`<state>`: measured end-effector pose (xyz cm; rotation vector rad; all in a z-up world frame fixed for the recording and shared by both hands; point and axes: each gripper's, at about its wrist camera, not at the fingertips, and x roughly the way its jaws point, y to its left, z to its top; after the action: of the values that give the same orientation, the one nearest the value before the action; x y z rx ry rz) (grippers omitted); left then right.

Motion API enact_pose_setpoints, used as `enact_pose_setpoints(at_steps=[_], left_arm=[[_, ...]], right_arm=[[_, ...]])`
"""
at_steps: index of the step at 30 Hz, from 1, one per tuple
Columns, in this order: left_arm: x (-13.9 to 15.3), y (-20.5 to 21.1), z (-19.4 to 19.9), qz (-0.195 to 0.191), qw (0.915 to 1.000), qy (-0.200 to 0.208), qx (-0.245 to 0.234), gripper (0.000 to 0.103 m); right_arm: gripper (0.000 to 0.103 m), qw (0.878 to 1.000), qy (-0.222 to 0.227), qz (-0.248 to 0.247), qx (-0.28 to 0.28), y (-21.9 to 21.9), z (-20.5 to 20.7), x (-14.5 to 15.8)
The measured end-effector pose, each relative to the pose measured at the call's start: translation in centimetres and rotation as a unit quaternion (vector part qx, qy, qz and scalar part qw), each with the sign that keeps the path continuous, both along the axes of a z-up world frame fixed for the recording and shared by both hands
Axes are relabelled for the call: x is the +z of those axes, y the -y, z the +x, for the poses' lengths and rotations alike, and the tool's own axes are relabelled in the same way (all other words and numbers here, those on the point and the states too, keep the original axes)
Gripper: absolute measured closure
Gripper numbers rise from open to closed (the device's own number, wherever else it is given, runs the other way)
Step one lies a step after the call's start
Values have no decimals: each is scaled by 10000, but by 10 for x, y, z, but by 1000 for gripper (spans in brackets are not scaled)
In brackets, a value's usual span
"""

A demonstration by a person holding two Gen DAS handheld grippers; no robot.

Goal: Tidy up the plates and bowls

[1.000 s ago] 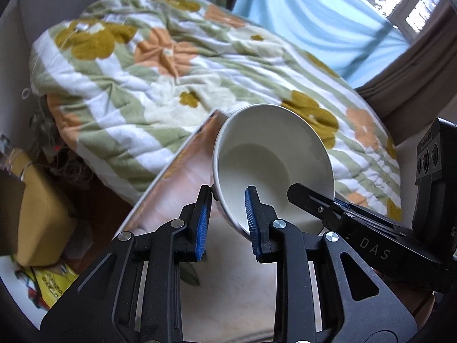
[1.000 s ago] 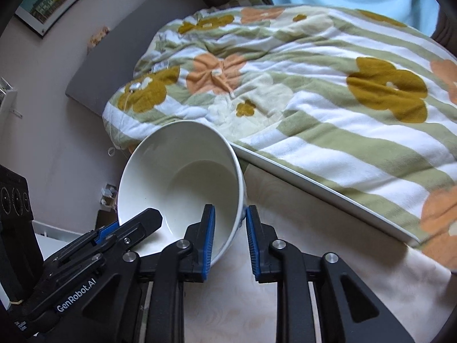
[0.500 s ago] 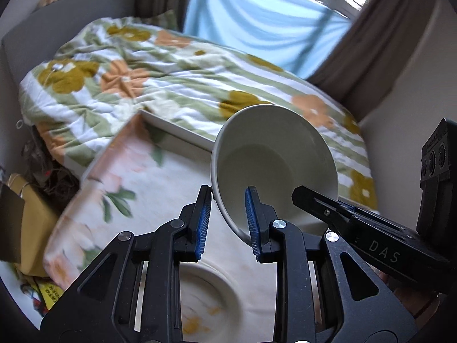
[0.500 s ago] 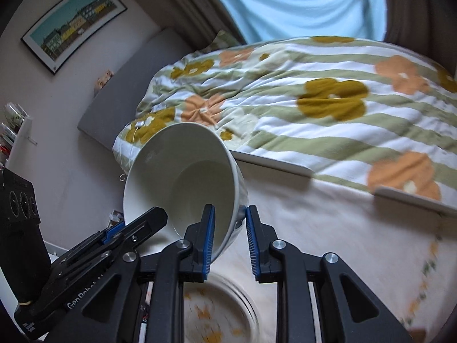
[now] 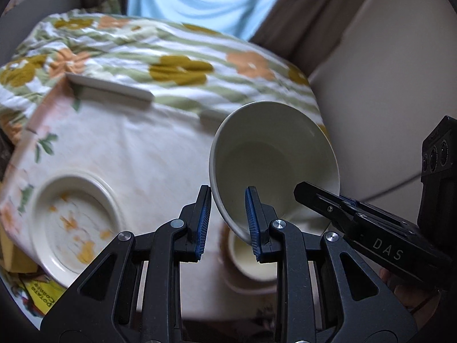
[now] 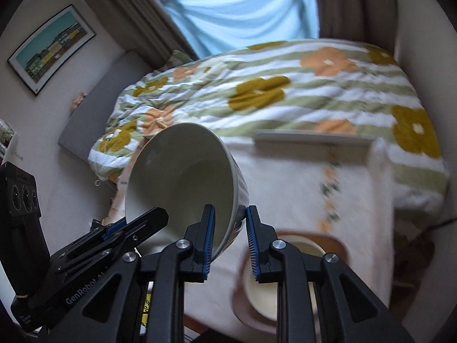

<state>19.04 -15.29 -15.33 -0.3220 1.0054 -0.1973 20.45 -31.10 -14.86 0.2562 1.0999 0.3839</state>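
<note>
Between both claws: white bowl [image 5: 274, 165], tilted, rim pinched on opposite sides by left gripper [image 5: 228, 223] and right gripper [image 6: 228, 237], presumably for steadier carrying. Below: smaller bowl [image 6: 268, 291], likely stacking target.

The bowl [image 5: 274, 154] is plain cream-white. The deep plate [image 5: 75, 225] is cream with orange-yellow flecks. The tablecloth [image 5: 137, 154] is off-white with peach flowers and green leaves. The quilt [image 6: 285, 97] has green and white stripes with mustard and orange flowers. The curtain [image 6: 242, 11] is pale blue. Both grippers are black with blue pads [image 5: 203, 223].
</note>
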Motion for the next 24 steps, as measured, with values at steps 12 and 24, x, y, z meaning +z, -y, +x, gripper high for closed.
enact_pose_setpoints(at_steps=[12,24], left_arm=[[-59,56,-5,247,9909,-927,-948,81],[-85,78,-6,1136,9811,-920,-1267,81]], right_arm=[[83,9947,-788,-163,-638,55,-40,-61],[83,9940,-812,-369,-637,56,-50,-85]])
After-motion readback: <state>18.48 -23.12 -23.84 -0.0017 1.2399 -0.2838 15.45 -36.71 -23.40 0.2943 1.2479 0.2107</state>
